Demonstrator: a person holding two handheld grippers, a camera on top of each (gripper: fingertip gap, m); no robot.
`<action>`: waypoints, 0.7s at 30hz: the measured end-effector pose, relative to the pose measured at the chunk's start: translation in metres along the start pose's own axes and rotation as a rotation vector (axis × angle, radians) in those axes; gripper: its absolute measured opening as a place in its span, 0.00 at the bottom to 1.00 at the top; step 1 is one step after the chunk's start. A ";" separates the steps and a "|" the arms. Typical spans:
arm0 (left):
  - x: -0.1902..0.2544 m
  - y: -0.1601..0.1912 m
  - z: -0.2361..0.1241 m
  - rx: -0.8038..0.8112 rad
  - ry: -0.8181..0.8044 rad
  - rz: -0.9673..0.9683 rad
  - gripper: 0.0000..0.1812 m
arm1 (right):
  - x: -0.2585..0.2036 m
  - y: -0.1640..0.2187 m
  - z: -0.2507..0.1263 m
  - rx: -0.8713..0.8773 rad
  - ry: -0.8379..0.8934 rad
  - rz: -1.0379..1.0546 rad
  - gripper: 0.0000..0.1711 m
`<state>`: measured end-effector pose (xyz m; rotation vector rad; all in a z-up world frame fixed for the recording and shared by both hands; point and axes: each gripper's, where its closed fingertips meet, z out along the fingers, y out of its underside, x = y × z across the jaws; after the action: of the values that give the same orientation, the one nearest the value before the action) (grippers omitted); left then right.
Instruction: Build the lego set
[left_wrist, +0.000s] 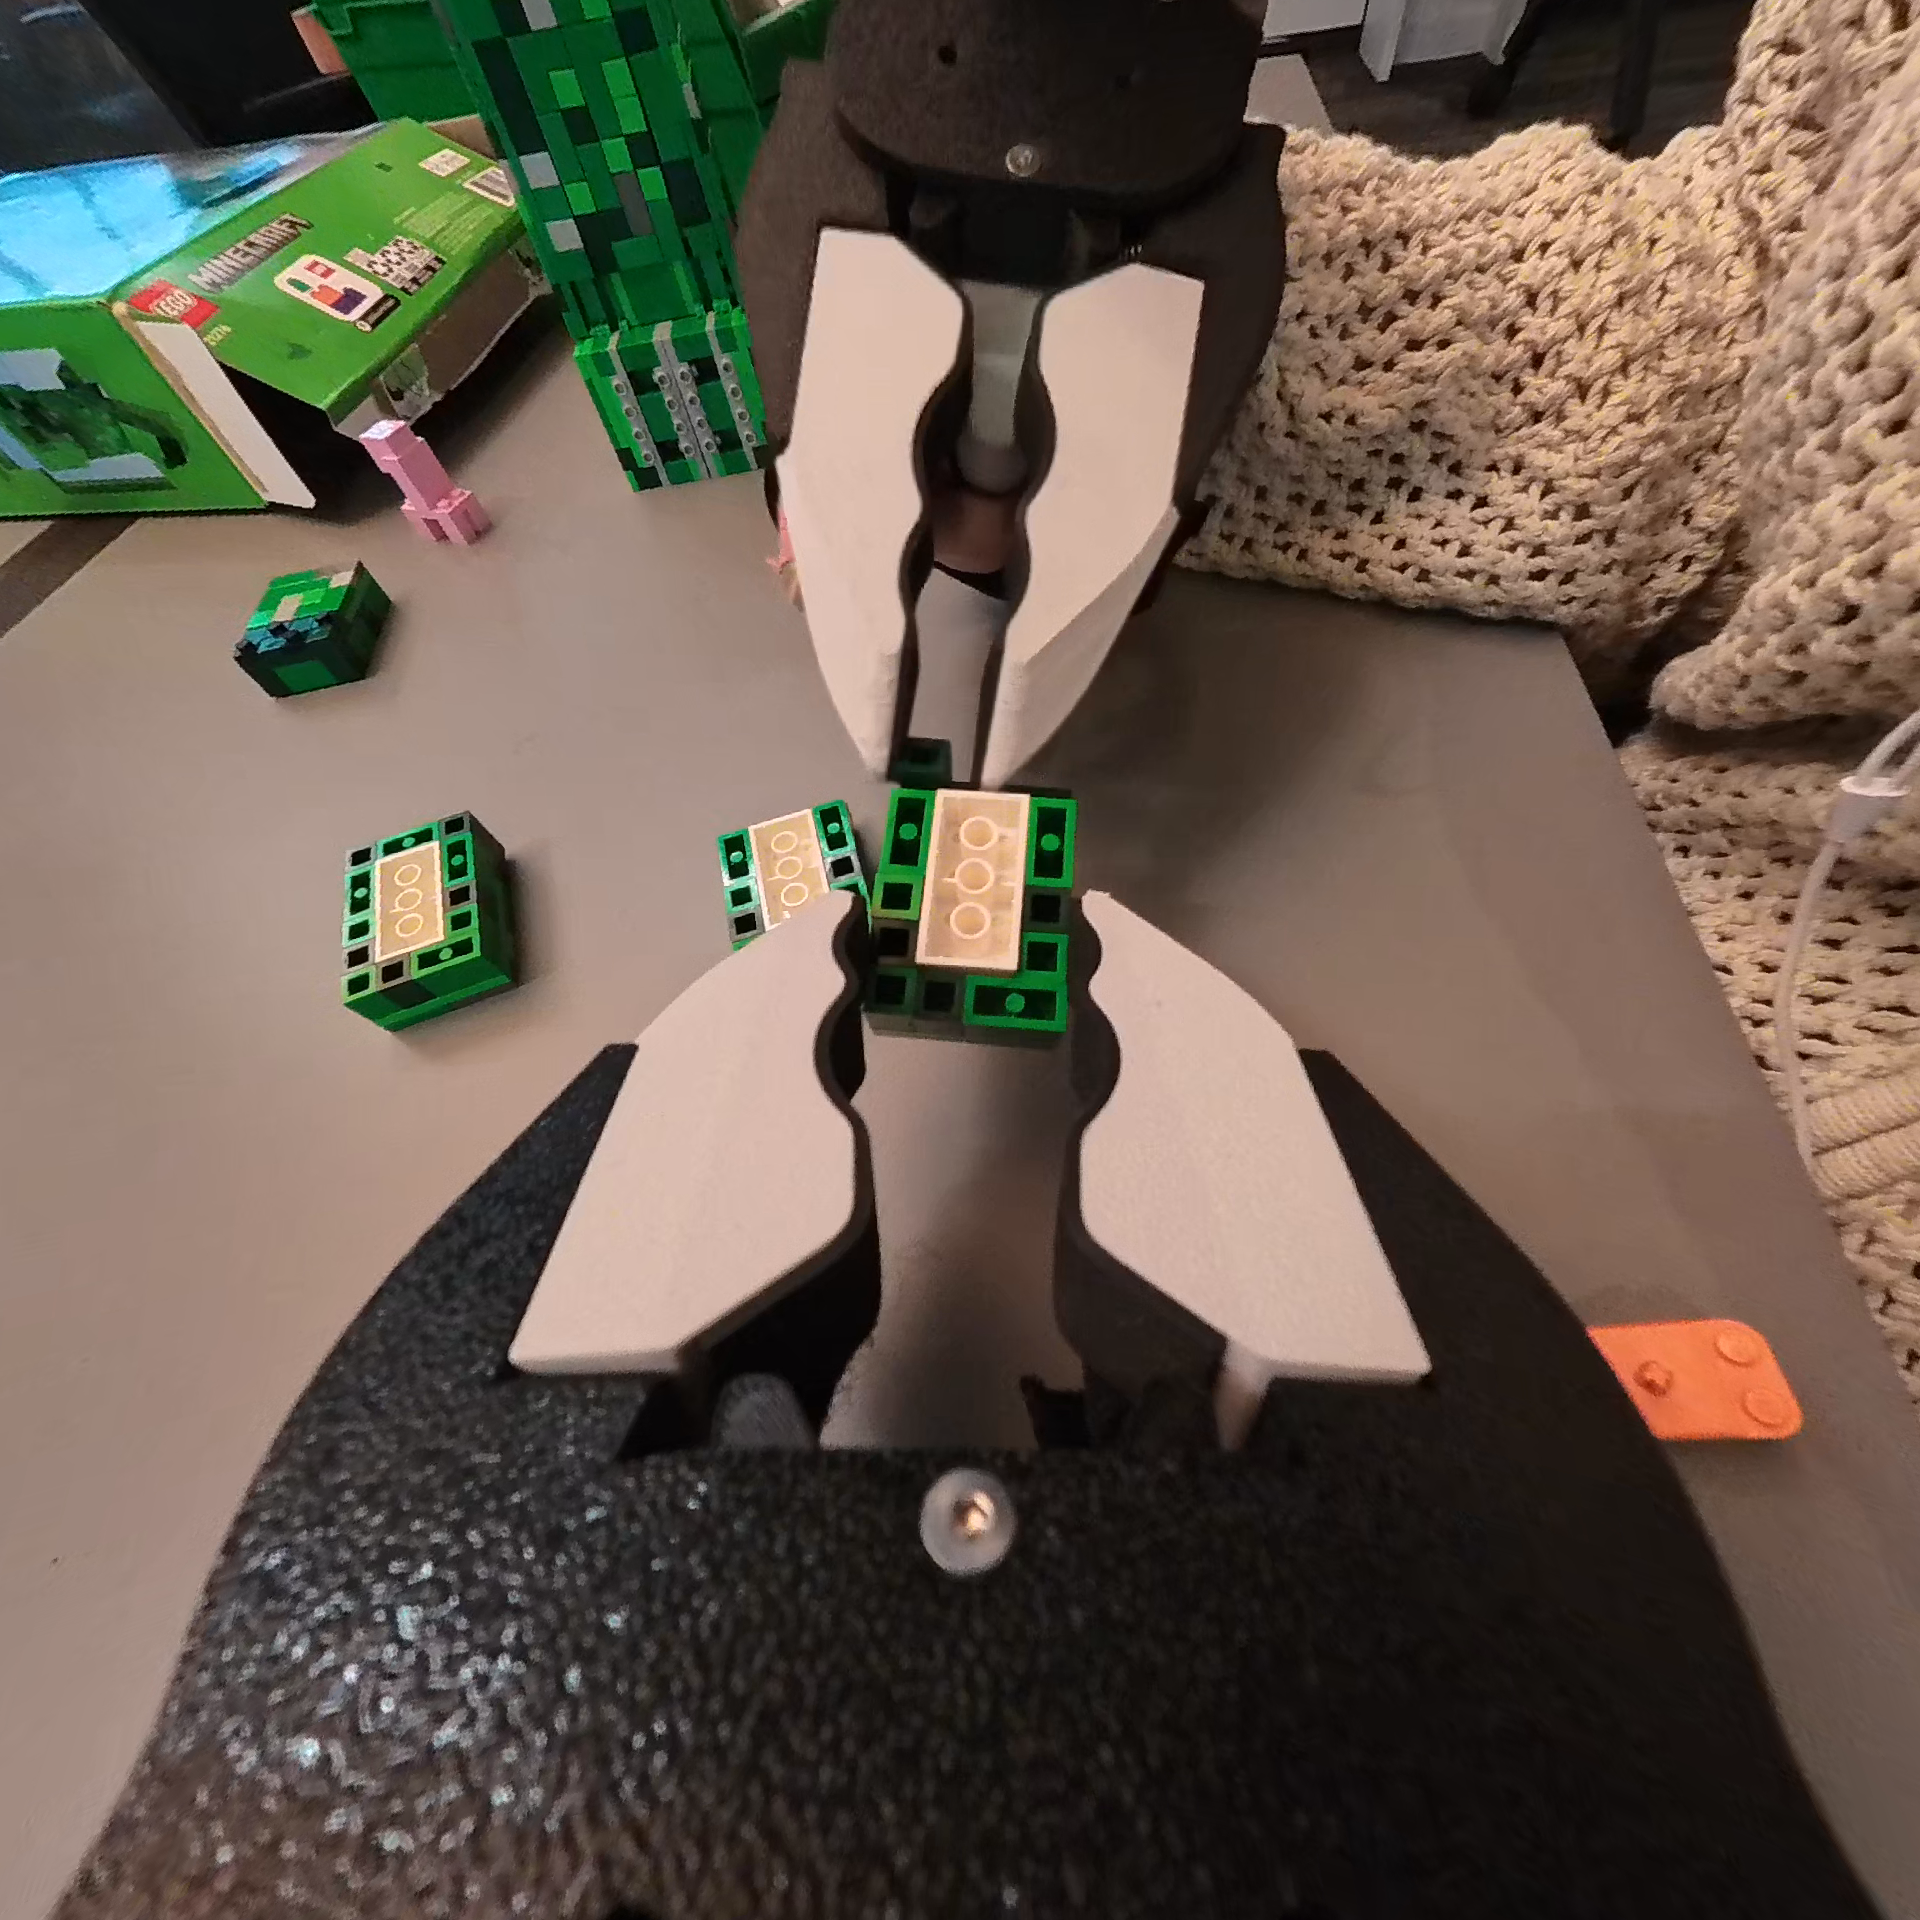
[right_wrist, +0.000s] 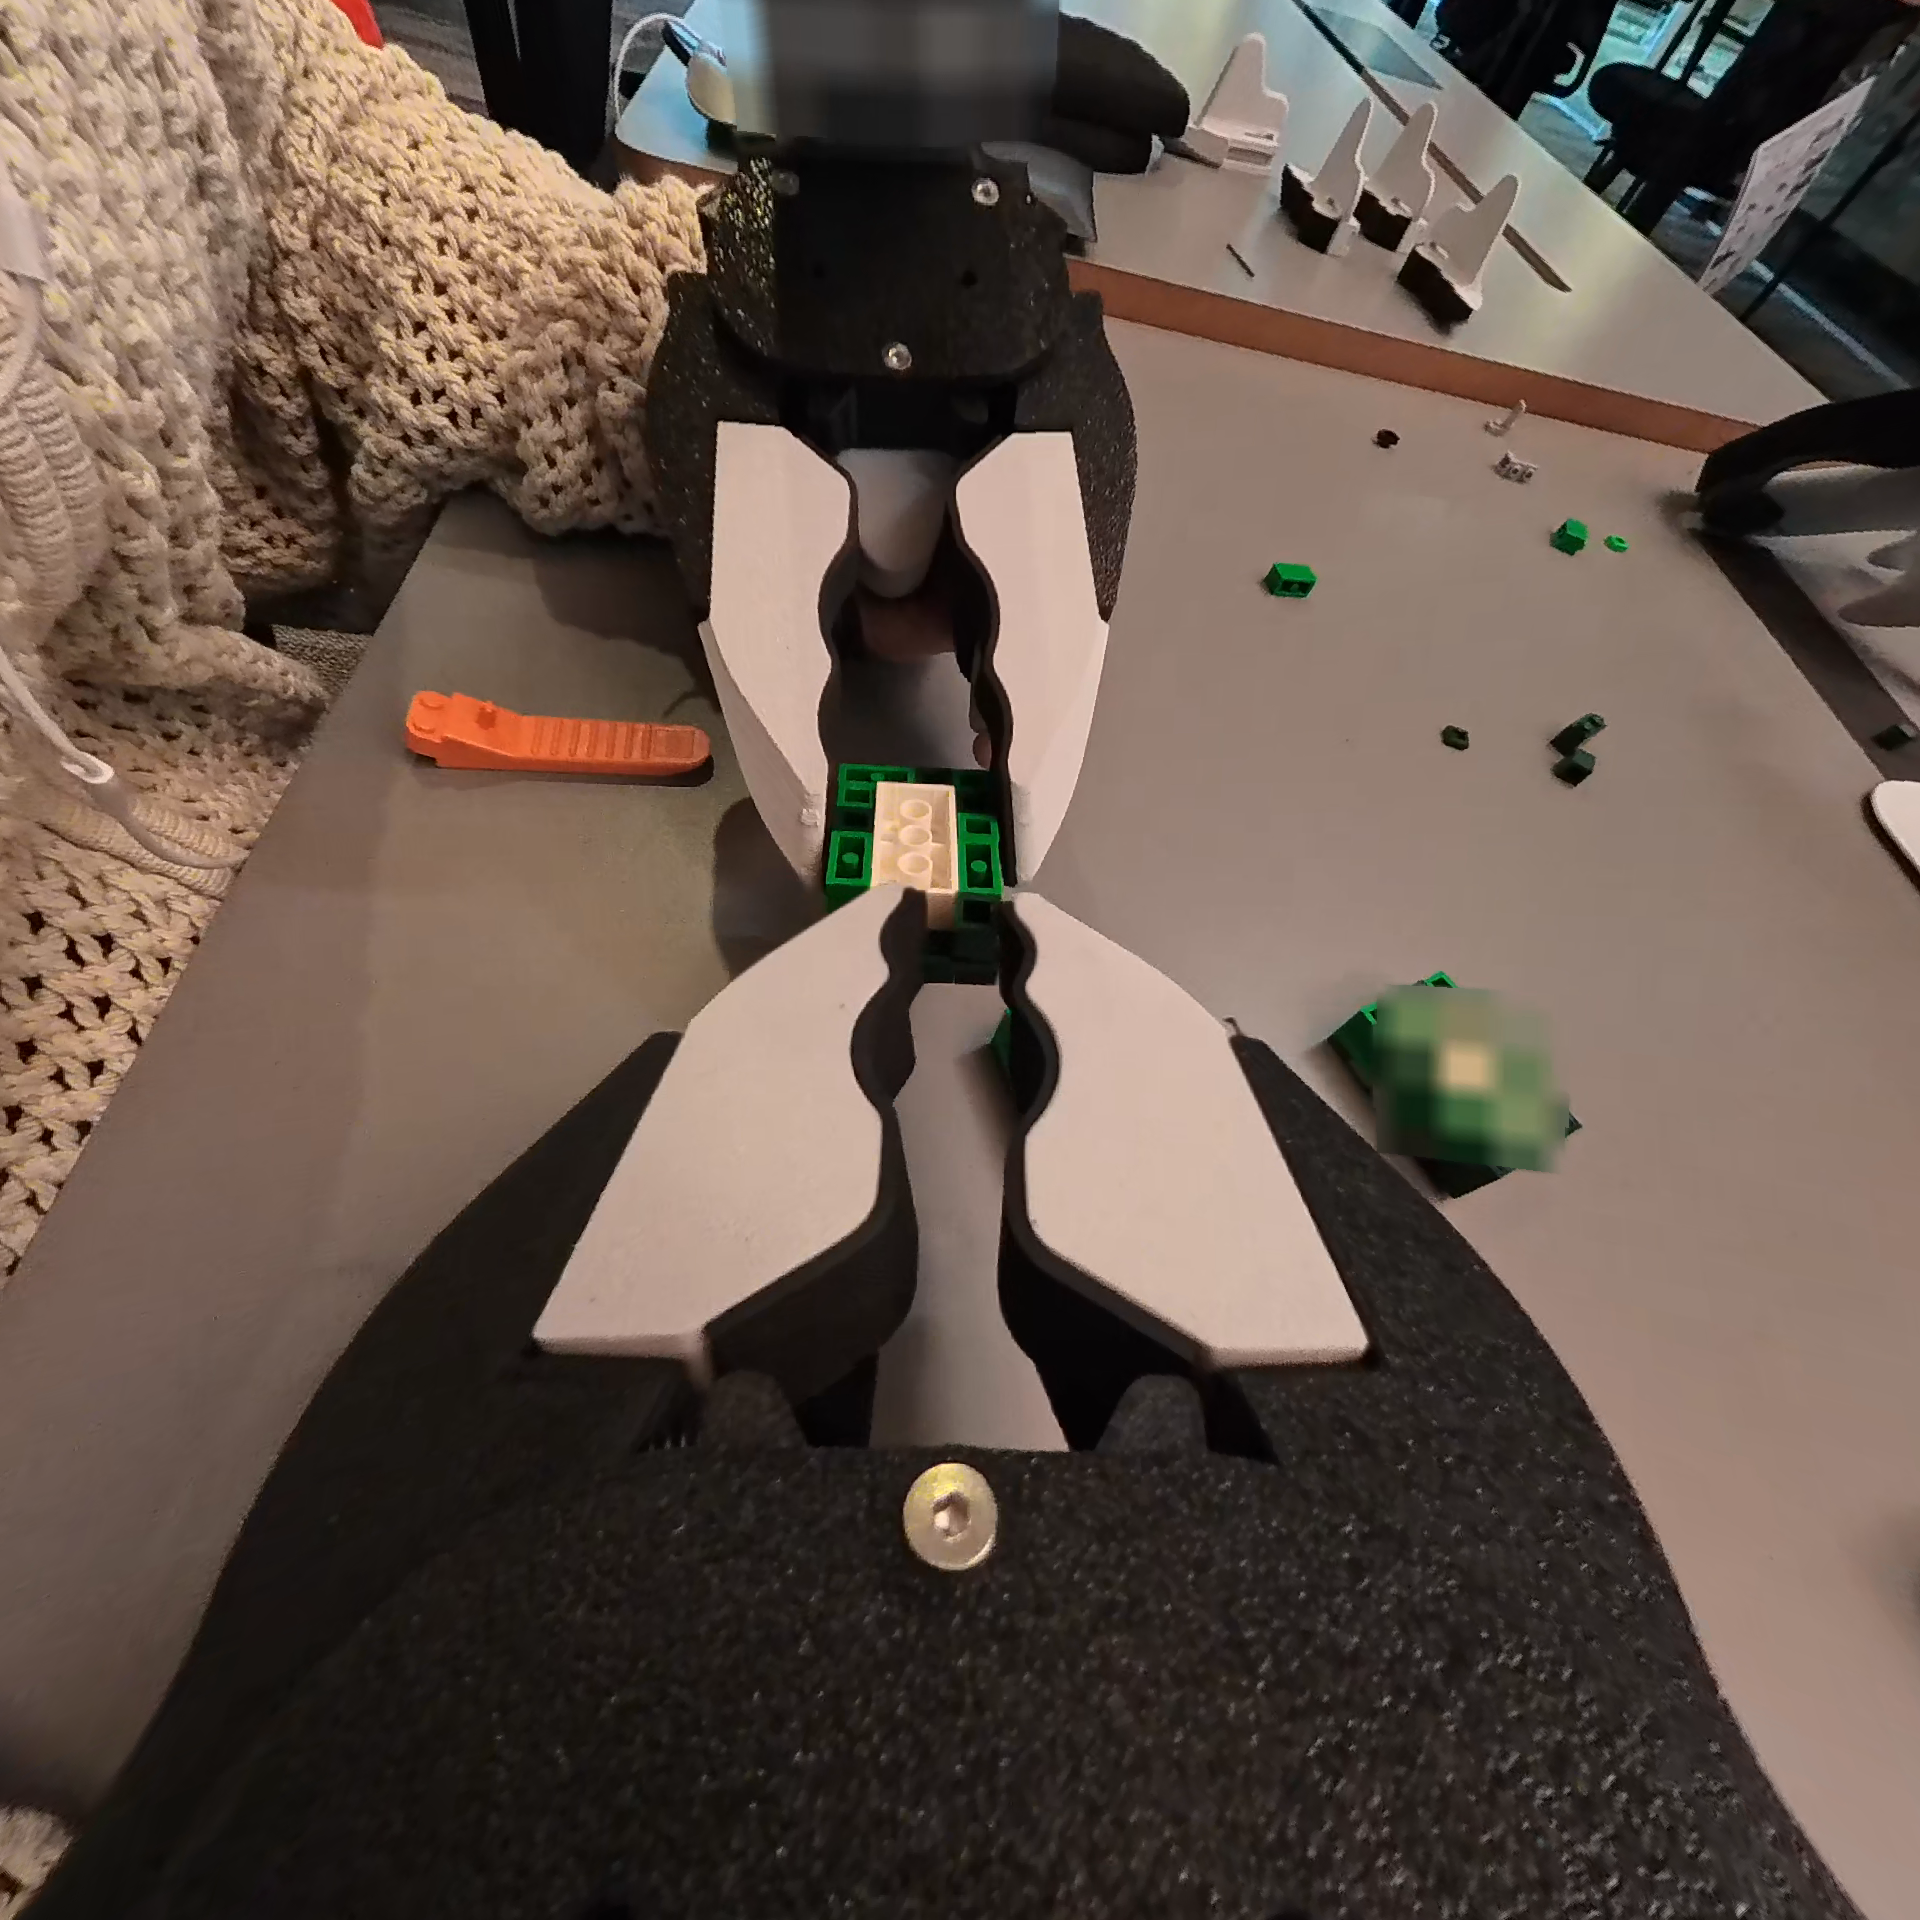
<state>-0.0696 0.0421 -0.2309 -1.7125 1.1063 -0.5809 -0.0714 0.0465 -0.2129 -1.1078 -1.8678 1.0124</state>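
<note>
A green block with a white brick on top (left_wrist: 975, 883) is held just above the grey table (left_wrist: 623, 1122). My left gripper (left_wrist: 971, 912) is shut on its sides. My right gripper (left_wrist: 935, 774) comes in from the opposite side, shut on a small dark green brick (left_wrist: 923, 756) at the block's far edge. In the right wrist view, my right gripper (right_wrist: 954, 906) meets the block (right_wrist: 914, 831), which sits between the left gripper's fingers (right_wrist: 769, 727). The small brick is mostly hidden there.
Two similar green blocks (left_wrist: 426, 920) (left_wrist: 784, 873) and a small green cube (left_wrist: 312, 629) lie to the left. A tall green build (left_wrist: 623, 208), the set's box (left_wrist: 208, 312) and a pink figure (left_wrist: 431, 488) stand behind. An orange brick separator (right_wrist: 551, 740) and loose green bricks (right_wrist: 1290, 580) lie nearby. Cream knit fabric (left_wrist: 1507, 364) borders the table. From the left gripper's tips to the orange brick separator (right_wrist: 551, 740) is close to 11 cm.
</note>
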 end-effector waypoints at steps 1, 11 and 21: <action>0.000 0.000 -0.001 0.000 0.001 0.001 0.20 | 0.000 0.000 0.000 0.002 0.000 0.000 0.06; 0.004 0.005 -0.005 -0.002 0.012 0.053 0.20 | -0.002 0.000 0.000 -0.003 -0.045 0.053 0.04; 0.003 0.002 -0.009 0.044 0.002 0.057 0.20 | -0.002 0.010 0.002 -0.052 -0.056 0.058 0.04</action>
<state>-0.0763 0.0349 -0.2290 -1.6373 1.1324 -0.5679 -0.0690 0.0477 -0.2231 -1.1819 -1.9255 1.0423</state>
